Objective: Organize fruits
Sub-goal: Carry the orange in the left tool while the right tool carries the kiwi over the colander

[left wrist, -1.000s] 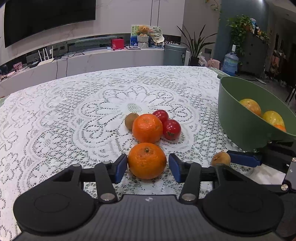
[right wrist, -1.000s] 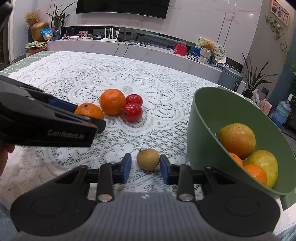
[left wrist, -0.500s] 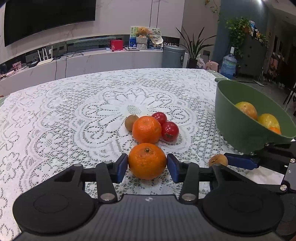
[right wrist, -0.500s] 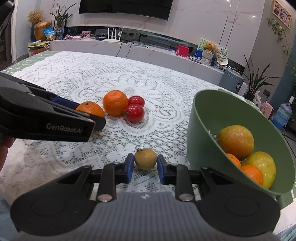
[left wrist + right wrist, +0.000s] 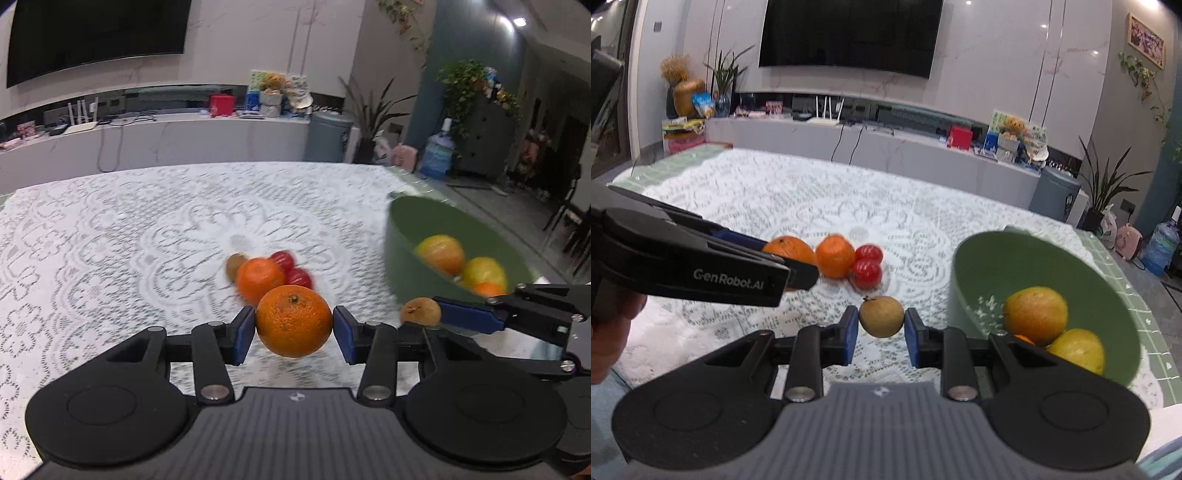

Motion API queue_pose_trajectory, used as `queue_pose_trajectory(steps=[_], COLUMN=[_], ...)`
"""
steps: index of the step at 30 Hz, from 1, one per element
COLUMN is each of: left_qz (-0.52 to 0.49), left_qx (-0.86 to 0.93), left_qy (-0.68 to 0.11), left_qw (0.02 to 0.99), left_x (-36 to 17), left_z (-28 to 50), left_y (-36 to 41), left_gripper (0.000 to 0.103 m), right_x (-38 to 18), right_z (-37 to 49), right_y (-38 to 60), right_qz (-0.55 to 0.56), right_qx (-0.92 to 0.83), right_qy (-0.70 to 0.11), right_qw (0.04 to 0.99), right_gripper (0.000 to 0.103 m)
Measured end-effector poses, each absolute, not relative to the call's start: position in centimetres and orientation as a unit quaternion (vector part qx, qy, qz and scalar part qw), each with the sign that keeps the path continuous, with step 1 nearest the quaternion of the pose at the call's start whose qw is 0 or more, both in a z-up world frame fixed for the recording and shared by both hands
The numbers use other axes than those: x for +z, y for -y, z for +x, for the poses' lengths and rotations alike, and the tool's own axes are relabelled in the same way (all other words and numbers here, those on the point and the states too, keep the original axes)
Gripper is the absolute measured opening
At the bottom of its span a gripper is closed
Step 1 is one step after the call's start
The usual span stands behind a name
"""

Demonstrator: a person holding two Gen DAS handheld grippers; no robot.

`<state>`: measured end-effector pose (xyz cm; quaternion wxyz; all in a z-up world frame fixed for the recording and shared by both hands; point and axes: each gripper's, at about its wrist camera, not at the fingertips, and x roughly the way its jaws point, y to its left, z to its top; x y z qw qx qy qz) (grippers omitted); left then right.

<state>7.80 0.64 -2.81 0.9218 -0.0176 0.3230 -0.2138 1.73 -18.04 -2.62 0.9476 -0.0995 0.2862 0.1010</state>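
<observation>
Left claw (image 5: 294, 334) clamps a round orange mandarin (image 5: 293, 320); right claw (image 5: 881, 331) clamps a small brown-yellow fruit (image 5: 881, 316), both clear of the lace-covered worktop (image 5: 775, 206). The green plastic bowl (image 5: 971, 266) right of both claws holds three visible fruits. One mandarin (image 5: 834, 256), two red tomatoes (image 5: 866, 273) and a brownish fruit (image 5: 233, 265) remain ahead; the last is blurred, and the bowl's bottom is hidden.

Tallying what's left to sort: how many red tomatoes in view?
2. Both small round red tomatoes sit together on the white lace tablecloth beside a loose orange: one nearer, one behind. None visible in the green bowl, though fruit there may hide more.

Bowl (image 5: 964, 266) mouth unobstructed — fruit cluster (image 5: 849, 260) leftward
</observation>
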Motion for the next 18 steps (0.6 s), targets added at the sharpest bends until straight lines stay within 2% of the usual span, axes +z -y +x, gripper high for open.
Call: queue_pose_trajectory(steps=[10,18], left_qz=[-0.01,0.062], left_qx=[-0.269,-0.337], left_qy=[-0.323,-0.323], left_qw=[0.907,0.882], left_x=[1.3,3.6], left_z=[8.4,10.4], left_y=[2.7,7.9], left_gripper=[0.052,0.052], right_x=[1.1,2.2], right_z=[1.6,3.3], right_y=[22.7,27.1], right_qz=[-0.053,-0.045], right_qx=[0.061,0.039], right_qy=[-0.291,-0.34], right_qw=[0.953,0.939], right_gripper=[0.024,0.024])
